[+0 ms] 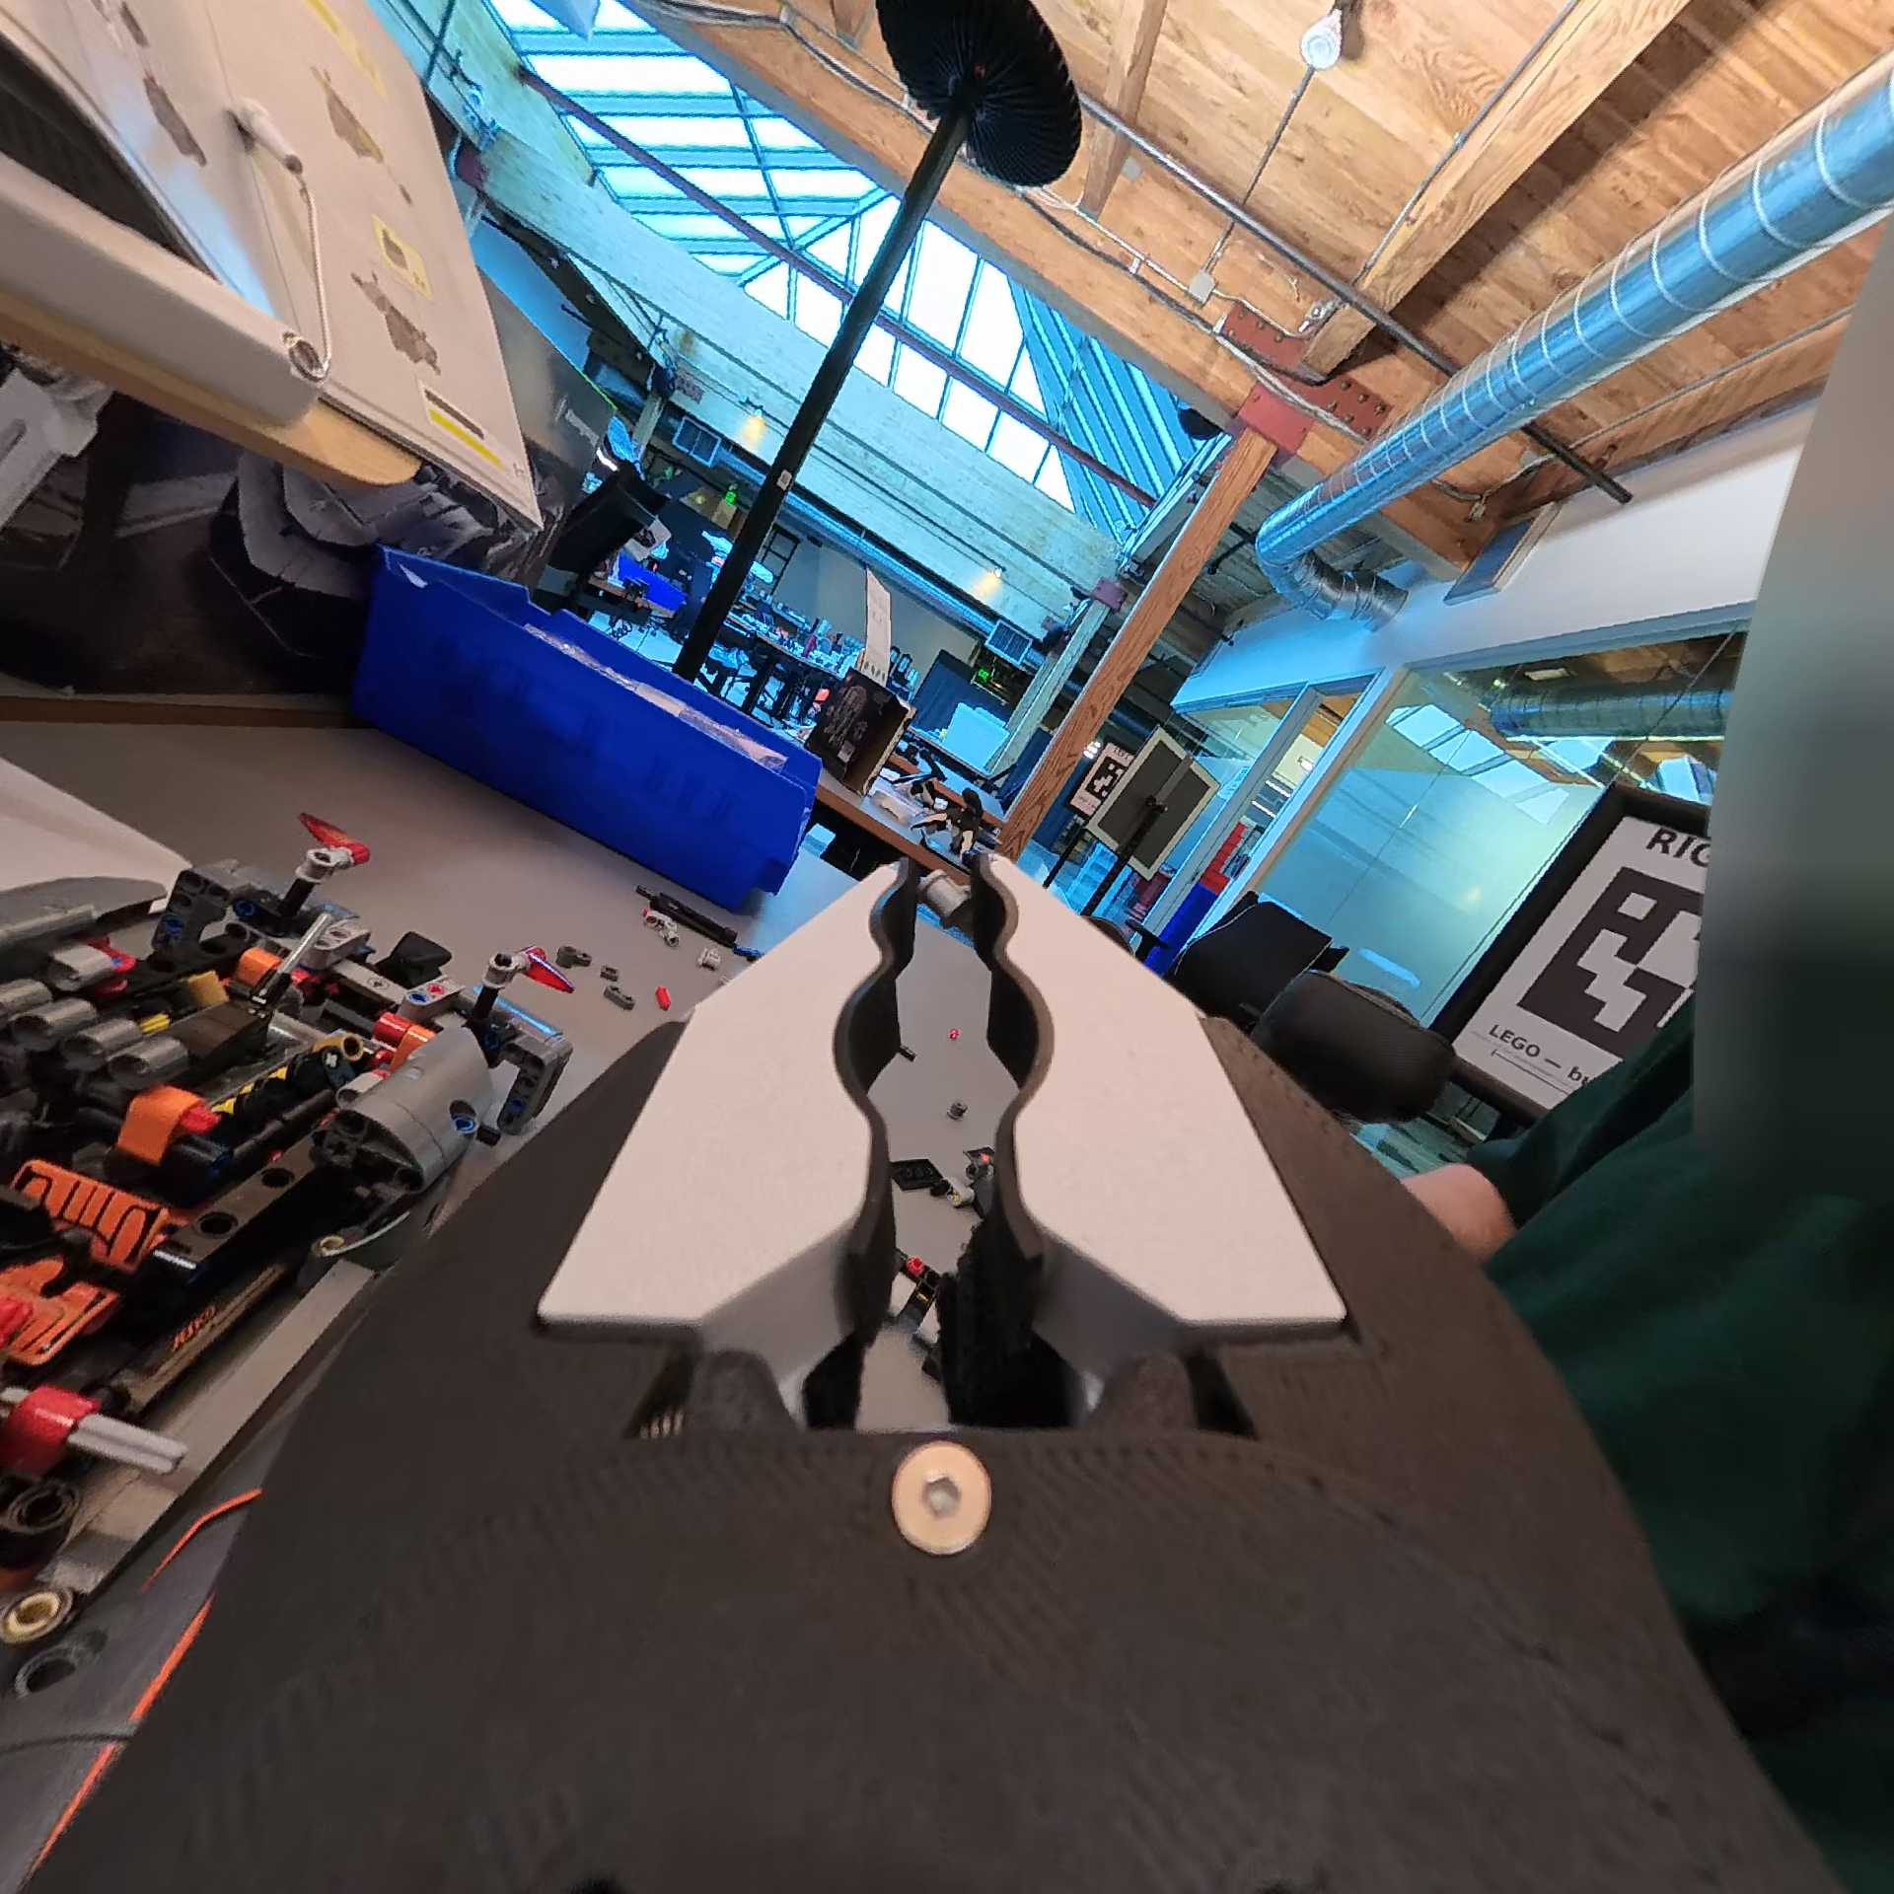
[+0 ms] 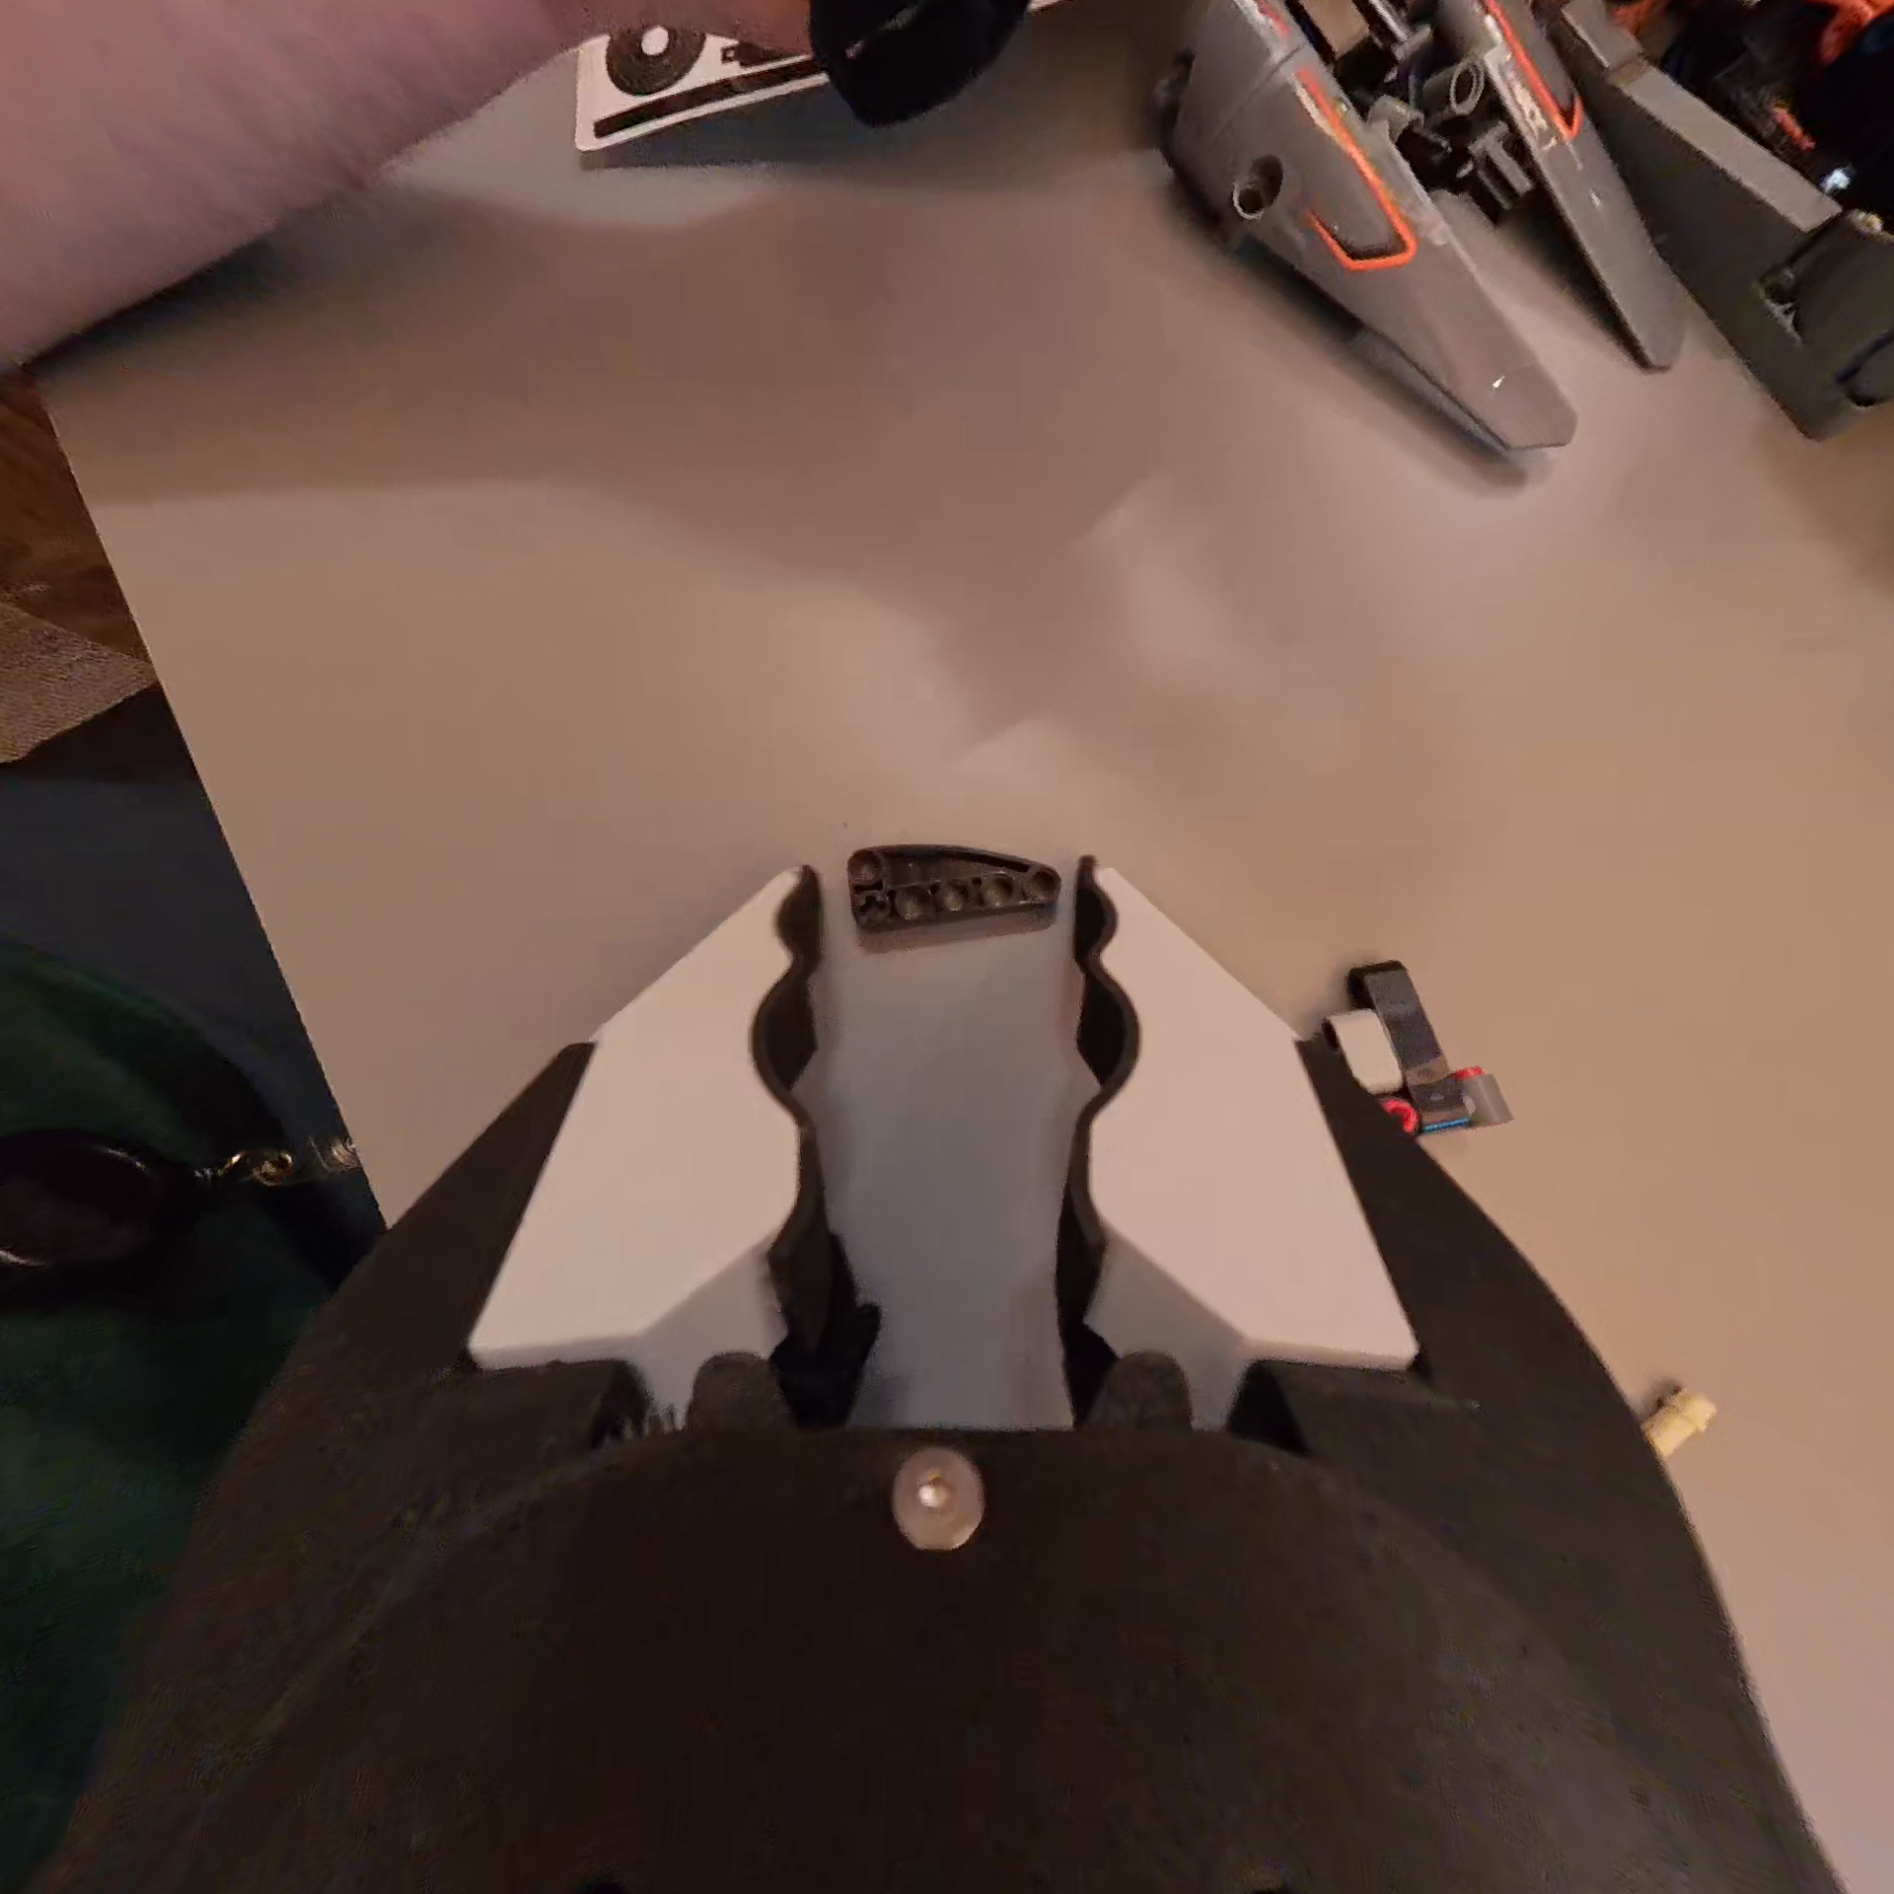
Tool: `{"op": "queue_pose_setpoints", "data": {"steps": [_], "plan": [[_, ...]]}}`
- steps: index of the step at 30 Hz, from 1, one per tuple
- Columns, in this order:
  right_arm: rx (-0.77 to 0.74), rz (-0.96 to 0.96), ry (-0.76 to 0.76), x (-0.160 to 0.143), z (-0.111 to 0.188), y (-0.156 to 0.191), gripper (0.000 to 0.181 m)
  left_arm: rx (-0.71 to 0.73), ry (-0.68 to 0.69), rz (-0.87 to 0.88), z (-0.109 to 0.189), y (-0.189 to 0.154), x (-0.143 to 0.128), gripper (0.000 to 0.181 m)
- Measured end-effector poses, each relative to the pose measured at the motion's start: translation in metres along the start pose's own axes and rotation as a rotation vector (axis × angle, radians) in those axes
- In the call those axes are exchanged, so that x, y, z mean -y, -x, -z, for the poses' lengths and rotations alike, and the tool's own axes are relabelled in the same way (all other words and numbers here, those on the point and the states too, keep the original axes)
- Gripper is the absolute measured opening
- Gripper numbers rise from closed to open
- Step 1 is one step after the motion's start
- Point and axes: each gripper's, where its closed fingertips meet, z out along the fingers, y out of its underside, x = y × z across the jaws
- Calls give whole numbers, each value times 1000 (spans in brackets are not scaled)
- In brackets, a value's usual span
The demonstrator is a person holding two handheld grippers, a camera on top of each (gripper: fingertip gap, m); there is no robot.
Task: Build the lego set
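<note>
Left wrist view: left claw (image 1: 941,883) raised off the grey table (image 1: 430,820) and tilted up toward timber beams and skylights, white fingers (image 1: 758,1107) nearly together at the tips, clamped on a small light-grey lego pin (image 1: 945,896). To the left, on the table, a partly built lego model in dark grey, black and orange (image 1: 205,1086), with red translucent spikes on light-grey levers. Past the model, toward the table's far edge, a scatter of small loose lego pieces (image 1: 656,953). More small pieces on the table seen through the gap between the fingers. At the far edge, a blue plastic bin (image 1: 574,738). Above the model at upper left, a white instruction sheet (image 1: 389,236), tilted. At right, a dark green sleeve (image 1: 1691,1332).

Right wrist view: right claw (image 2: 951,871) low over the table (image 2: 615,512), fingers (image 2: 697,1127) well apart and gripping nothing. Between the fingertips, flat on the table, a black tapered lego panel with a row of holes (image 2: 948,900), touching neither finger. Just right of the right finger, a small cluster of black, white and grey lego parts with a red and blue bit (image 2: 1414,1066). Nearer the table's near edge, a single tan lego pin (image 2: 1681,1430). Toward the far right corner, long dark-grey wedge panels with orange outlines (image 2: 1363,215). Near the far edge, a white card printed in black (image 2: 676,82).
</note>
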Motion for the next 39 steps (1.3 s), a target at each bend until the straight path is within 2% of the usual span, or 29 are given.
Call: {"op": "queue_pose_setpoints", "data": {"steps": [2,6,10,15,17,20,28,39], "plan": [[-16,30,12,-1,0,-3,39,-1,-7,6,1,1,1,8],[32,35,-51,9,6,-1,38,-20,-12,13,0,-3,2,8],[11,63,-307,56,46,-16,39,-95,-87,109,3,-8,11,8],[-86,211,-653,128,108,-42,39,-192,-146,182,6,-16,17,7],[-113,269,-715,146,119,-47,38,-207,-156,197,6,-17,18,8],[-72,302,-790,164,124,-43,38,-236,-166,205,7,-20,19,8],[-34,298,-838,173,120,-43,38,-254,-195,199,10,-24,24,8],[11,273,-856,164,123,-46,38,-226,-166,3,9,-34,23,7]]}}
